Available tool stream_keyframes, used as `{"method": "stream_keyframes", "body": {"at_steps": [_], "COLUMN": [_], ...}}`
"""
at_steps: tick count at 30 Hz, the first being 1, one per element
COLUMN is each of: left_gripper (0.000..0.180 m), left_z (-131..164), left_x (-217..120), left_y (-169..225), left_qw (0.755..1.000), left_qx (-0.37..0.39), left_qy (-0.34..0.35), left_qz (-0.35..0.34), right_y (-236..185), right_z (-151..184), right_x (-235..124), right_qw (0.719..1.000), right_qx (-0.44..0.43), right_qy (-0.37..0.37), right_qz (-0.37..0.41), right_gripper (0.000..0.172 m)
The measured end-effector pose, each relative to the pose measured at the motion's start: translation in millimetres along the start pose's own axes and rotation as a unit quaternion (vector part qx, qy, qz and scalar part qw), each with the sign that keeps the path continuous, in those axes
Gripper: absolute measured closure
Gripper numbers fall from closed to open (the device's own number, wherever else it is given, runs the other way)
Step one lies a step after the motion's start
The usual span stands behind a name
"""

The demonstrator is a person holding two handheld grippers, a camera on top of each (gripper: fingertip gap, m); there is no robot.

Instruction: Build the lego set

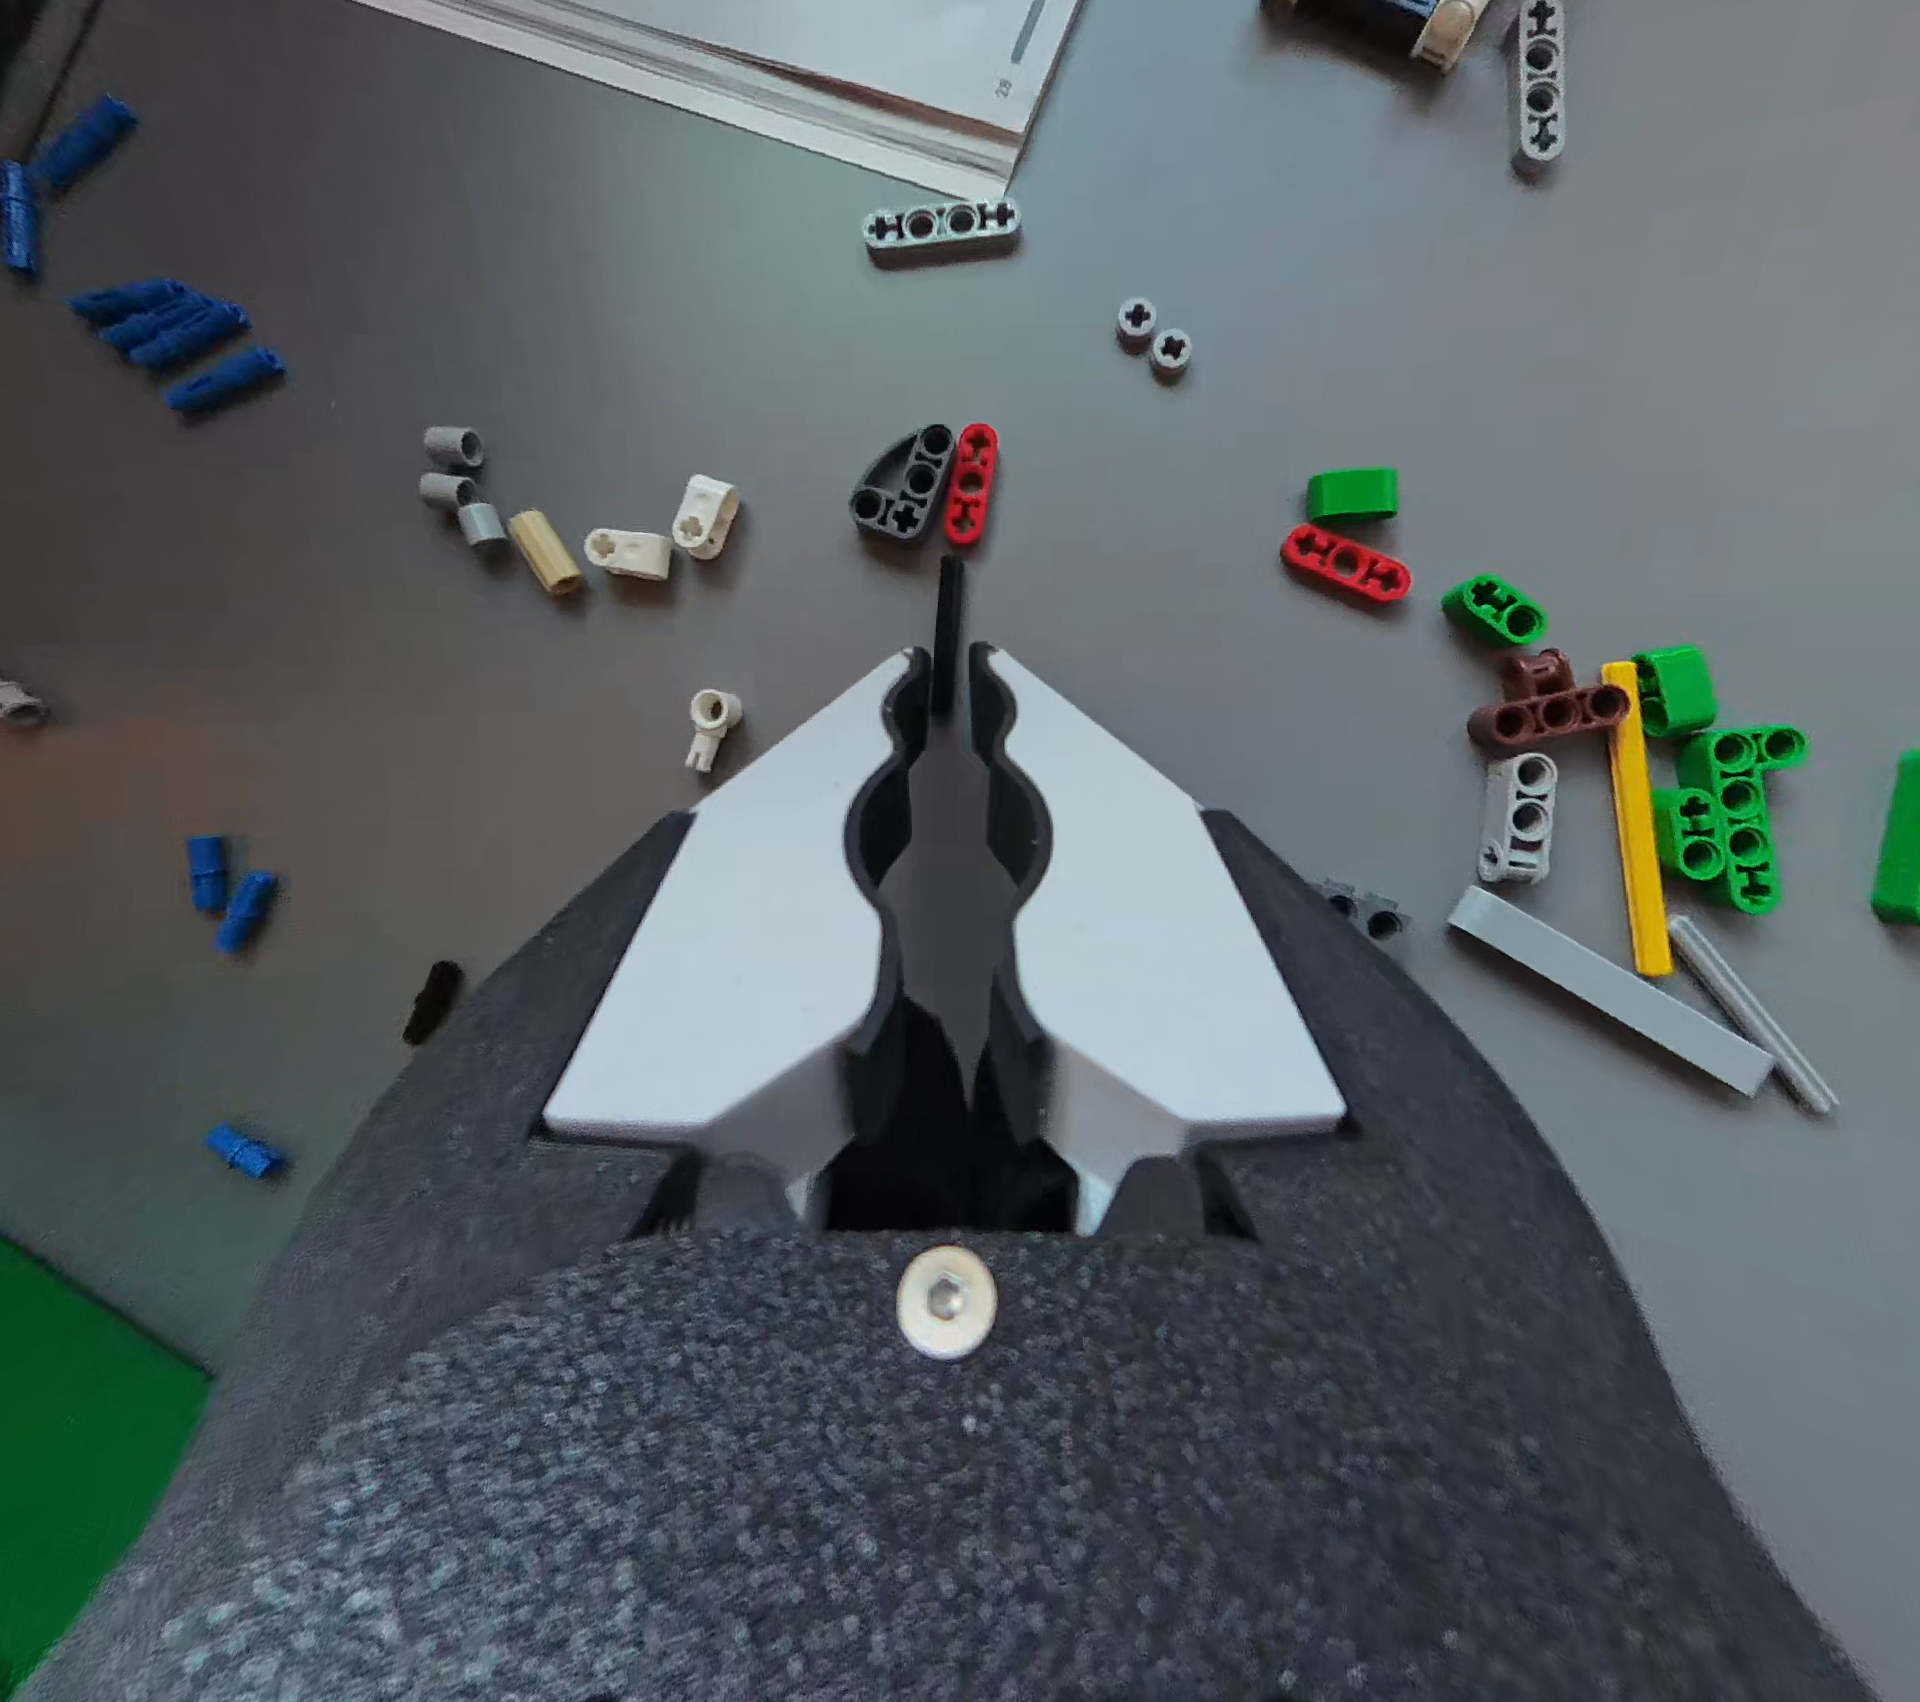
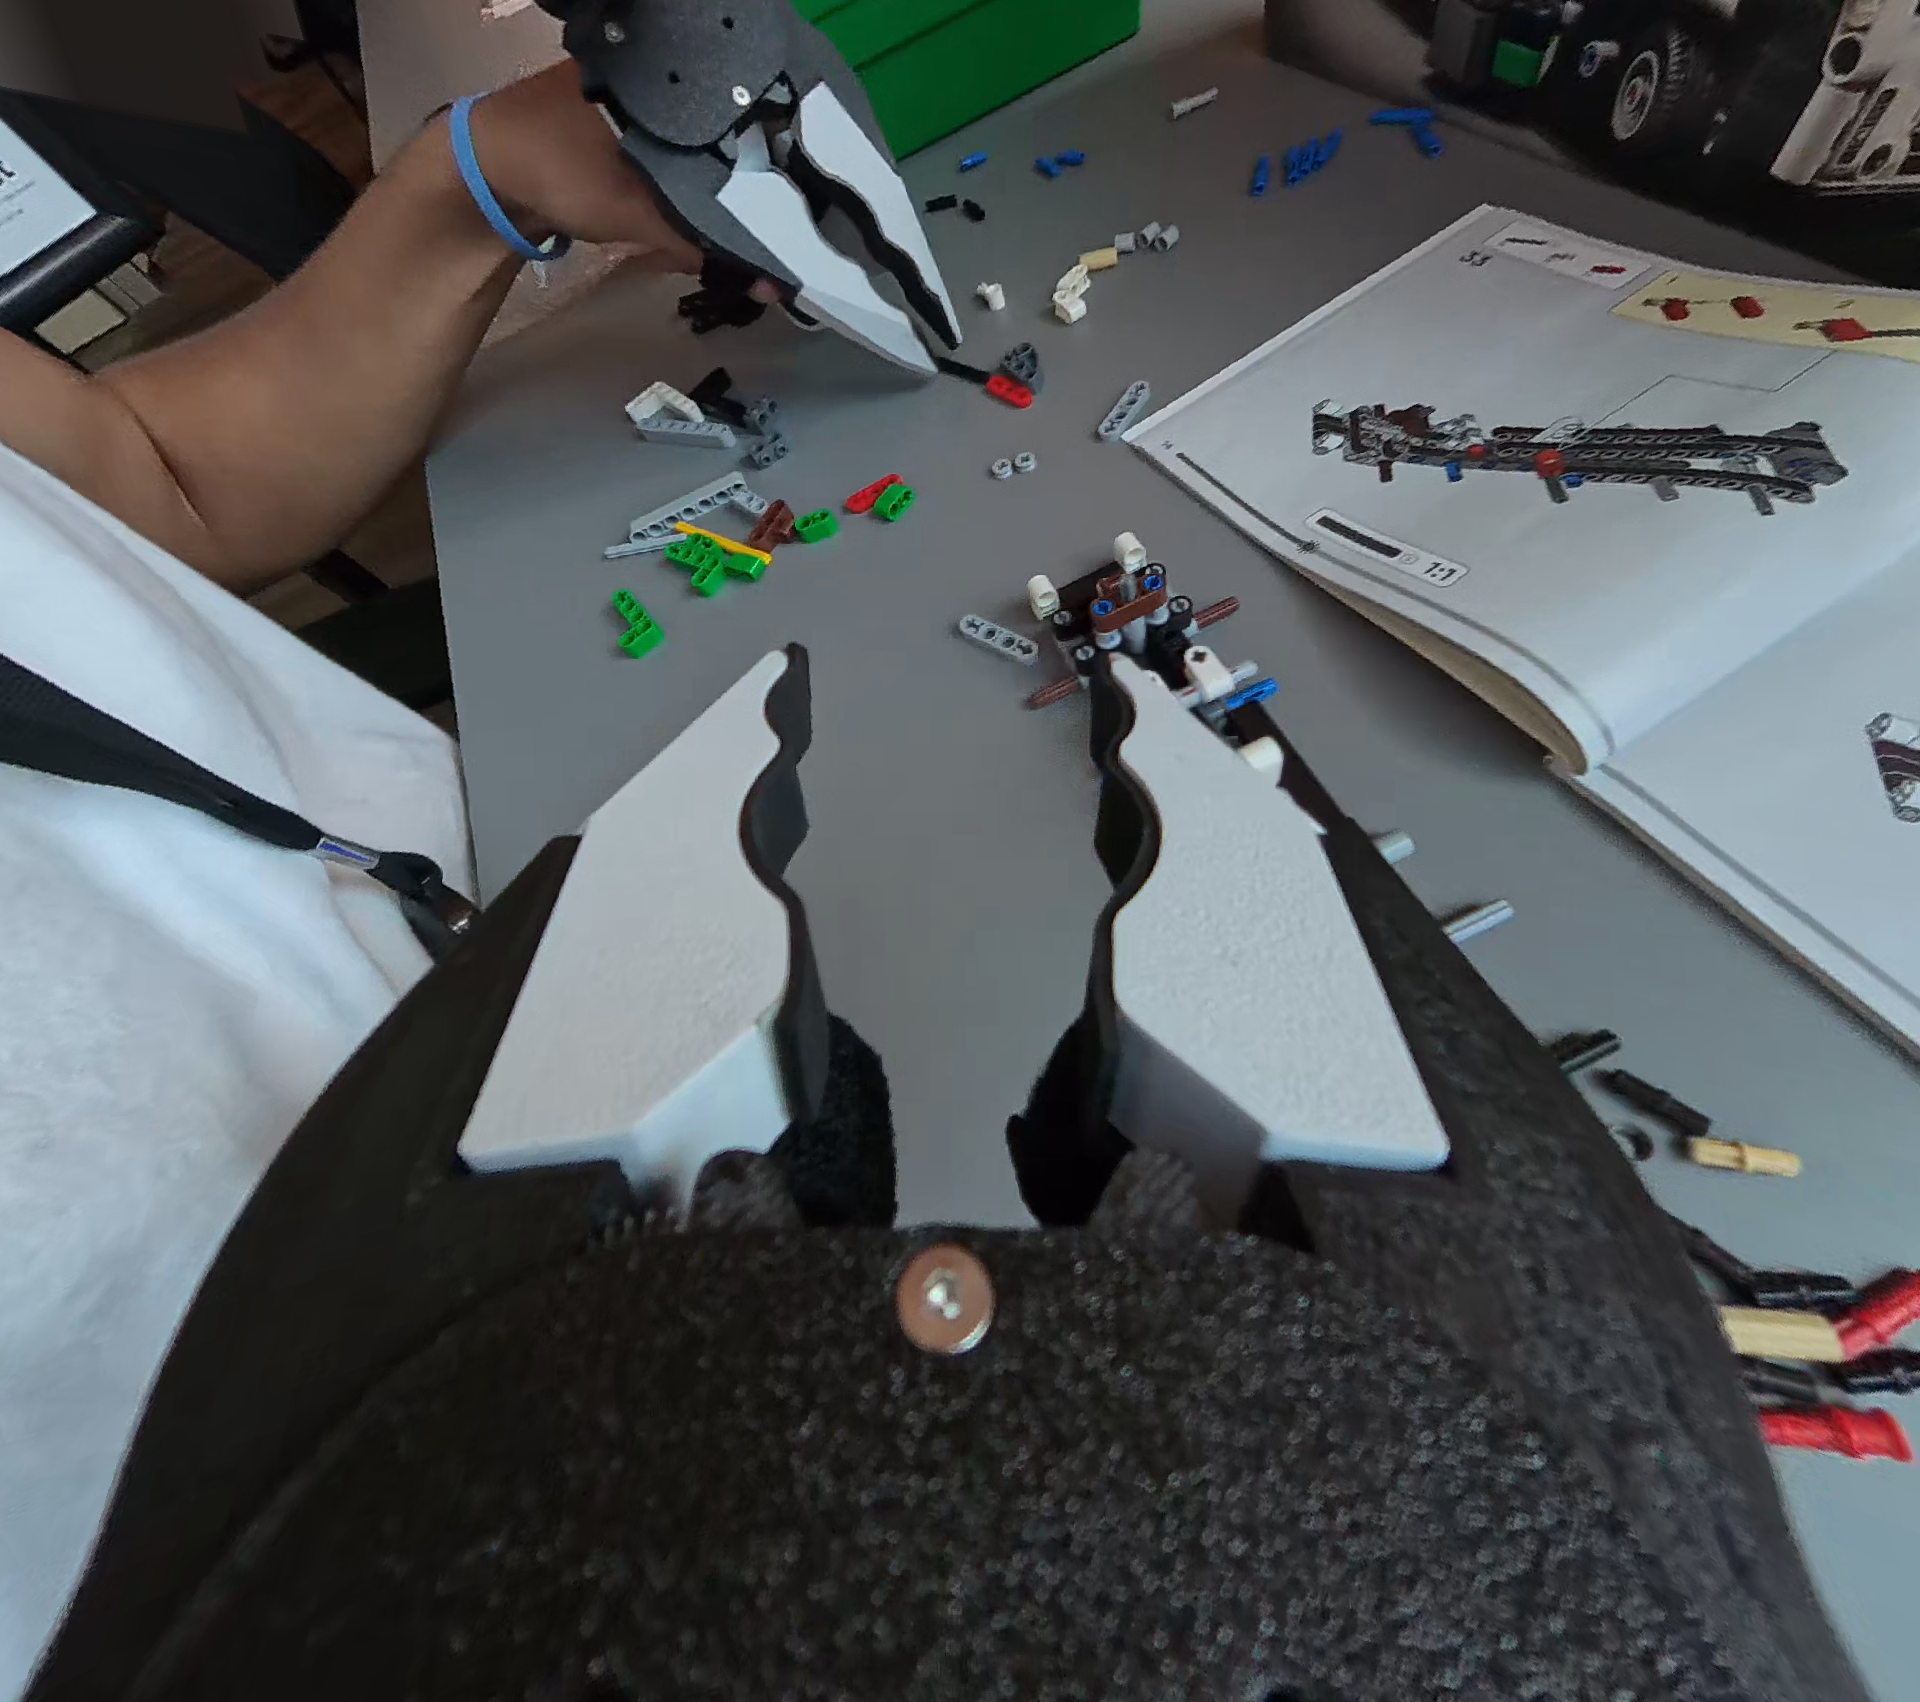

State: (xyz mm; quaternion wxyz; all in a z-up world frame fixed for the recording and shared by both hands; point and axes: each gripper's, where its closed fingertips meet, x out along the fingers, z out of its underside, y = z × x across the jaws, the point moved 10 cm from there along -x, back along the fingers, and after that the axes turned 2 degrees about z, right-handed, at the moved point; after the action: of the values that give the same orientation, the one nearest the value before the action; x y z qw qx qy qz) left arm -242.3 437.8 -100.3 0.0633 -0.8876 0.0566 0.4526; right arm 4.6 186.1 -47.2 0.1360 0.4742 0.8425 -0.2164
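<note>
**Left wrist view: thin black axle sitting at the very tips, jaws narrow**

L gripper [image 1: 948, 665] is pointing down at the grey table [image 1: 623, 322] w/ its jaws nearly together. A black axle [image 1: 950, 603] is standing between the fingertips and sticking out straight ahead of them. Only its near end is lying inside the tips; the rest is overhanging. A thin sliver of table seems to be showing betw. axle and right-hand pad, so I cannot tell if both pads are pressing.

Just past the axle's far end, a red beam [image 1: 975, 483] and a dark grey curved piece [image 1: 906, 483] are lying side by side. A small white connector [image 1: 713, 717] is lying near the left finger.

R gripper [image 2: 951, 665] is hovering wide open w/ nothing betw. the pads. Its right fingertip is sitting just beside, maybe against, a small black-and-brown assembly [image 2: 1132, 603]. A light grey thin beam [image 2: 997, 639] is lying ahead, betw. the tips.

Judgement: w/ so little axle inside the tips, any hold here is shallow and the axle could pivot. An even squeeze, axle in line w/ the fingers, and a slow wrist would suit, keeping clear of the red beam ahead.
</note>
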Motion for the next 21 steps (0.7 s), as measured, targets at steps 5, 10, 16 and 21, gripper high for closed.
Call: {"method": "stream_keyframes", "body": {"at_steps": [5,10,16,21], "left_gripper": [0.177,0.177,0.177,0.177], "left_z": [1,1,-24,-90], "left_x": [5,-2,-20,12], "left_y": [3,8,16,11], "left_qw": [1.0,0.999,0.995,0.989], "left_qx": [0.017,0.006,0.032,0.131], "left_qy": [-0.007,0.02,0.084,0.068], "left_qz": [-0.018,-0.038,-0.036,0.004], "right_y": [-12,-15,-11,-11], "right_z": [7,7,11,17], "right_x": [0,2,-3,-4], "right_qw": [0.999,0.997,0.999,0.998], "right_qx": [0.032,0.052,0.01,0.022], "right_qy": [0.031,0.054,0.035,0.04], "right_qz": [-0.009,-0.019,0.04,0.045], "right_gripper": [0.121,0.123,0.123,0.123]}}
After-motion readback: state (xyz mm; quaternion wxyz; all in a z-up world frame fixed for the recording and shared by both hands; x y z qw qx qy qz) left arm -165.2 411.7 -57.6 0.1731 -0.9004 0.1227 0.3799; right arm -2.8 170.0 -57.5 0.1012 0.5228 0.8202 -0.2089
